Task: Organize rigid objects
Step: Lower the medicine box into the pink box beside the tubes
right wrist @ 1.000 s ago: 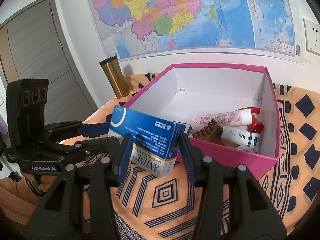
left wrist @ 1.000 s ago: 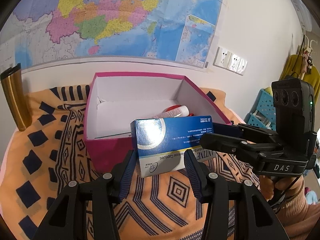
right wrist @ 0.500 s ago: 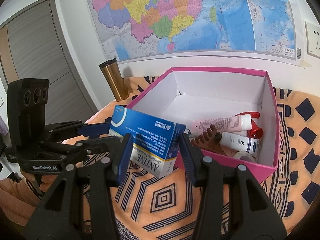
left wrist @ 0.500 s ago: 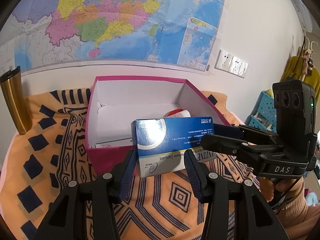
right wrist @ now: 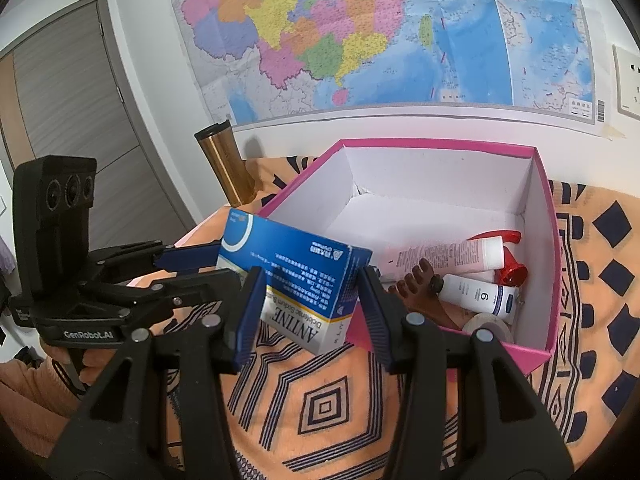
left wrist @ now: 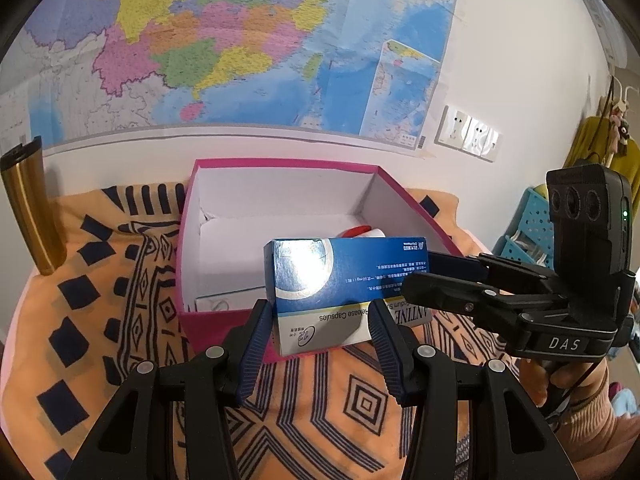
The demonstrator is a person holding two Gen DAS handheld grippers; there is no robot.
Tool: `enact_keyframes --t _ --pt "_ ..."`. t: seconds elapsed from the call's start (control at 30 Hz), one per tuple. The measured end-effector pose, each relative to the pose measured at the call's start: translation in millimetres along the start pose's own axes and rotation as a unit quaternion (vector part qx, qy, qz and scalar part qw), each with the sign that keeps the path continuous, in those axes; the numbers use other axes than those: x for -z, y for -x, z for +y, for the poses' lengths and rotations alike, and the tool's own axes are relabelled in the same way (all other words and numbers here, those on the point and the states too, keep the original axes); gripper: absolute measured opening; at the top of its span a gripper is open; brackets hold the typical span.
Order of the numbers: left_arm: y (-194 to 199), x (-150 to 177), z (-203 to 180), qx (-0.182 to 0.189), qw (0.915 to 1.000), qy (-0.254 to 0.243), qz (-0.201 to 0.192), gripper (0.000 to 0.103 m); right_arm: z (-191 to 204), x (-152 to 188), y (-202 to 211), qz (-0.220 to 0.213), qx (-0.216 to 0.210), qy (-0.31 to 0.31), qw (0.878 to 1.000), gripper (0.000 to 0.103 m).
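A blue and white medicine box (left wrist: 344,280) is held in the air just in front of the open pink box (left wrist: 192,208). My left gripper (left wrist: 320,320) is shut on its near end. My right gripper (right wrist: 310,300) is shut on its other end; it also shows in the left wrist view (left wrist: 436,276). The medicine box shows in the right wrist view (right wrist: 296,276), tilted, before the pink box (right wrist: 548,216). Inside the pink box lie a pink tube (right wrist: 444,258), a white bottle (right wrist: 478,296), a red-capped item (right wrist: 512,270) and a brown foot-shaped object (right wrist: 416,294).
A gold tumbler (left wrist: 30,208) stands at the left by the wall, also in the right wrist view (right wrist: 226,168). An orange patterned cloth (left wrist: 120,280) covers the table. A map hangs on the wall behind. Blue baskets (left wrist: 528,224) stand at the far right.
Both grippers have lifted the medicine box a little; the pink box and cloth sit lower and farther in both views. The grip on the box has not changed.
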State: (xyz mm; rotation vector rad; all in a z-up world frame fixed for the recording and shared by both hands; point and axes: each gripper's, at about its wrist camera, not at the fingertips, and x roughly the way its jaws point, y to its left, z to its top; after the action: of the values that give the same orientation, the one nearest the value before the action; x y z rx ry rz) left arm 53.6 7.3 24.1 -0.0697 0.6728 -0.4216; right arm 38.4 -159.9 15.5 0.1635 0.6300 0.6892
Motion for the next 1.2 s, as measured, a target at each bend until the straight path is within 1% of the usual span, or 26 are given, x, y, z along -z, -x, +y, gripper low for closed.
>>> enact_keyframes --t 0.53,1.2 --pt "-2 -9 7 -0.005 0.9999 0.008 -0.010 0.050 -2 -12 -6 -0.006 -0.002 -0.001 1.000 0.051" --pt "-13 -17 11 -0.014 0.9998 0.010 -0.006 0.050 -9 -19 -14 -0.003 -0.004 -0.007 1.000 0.051"
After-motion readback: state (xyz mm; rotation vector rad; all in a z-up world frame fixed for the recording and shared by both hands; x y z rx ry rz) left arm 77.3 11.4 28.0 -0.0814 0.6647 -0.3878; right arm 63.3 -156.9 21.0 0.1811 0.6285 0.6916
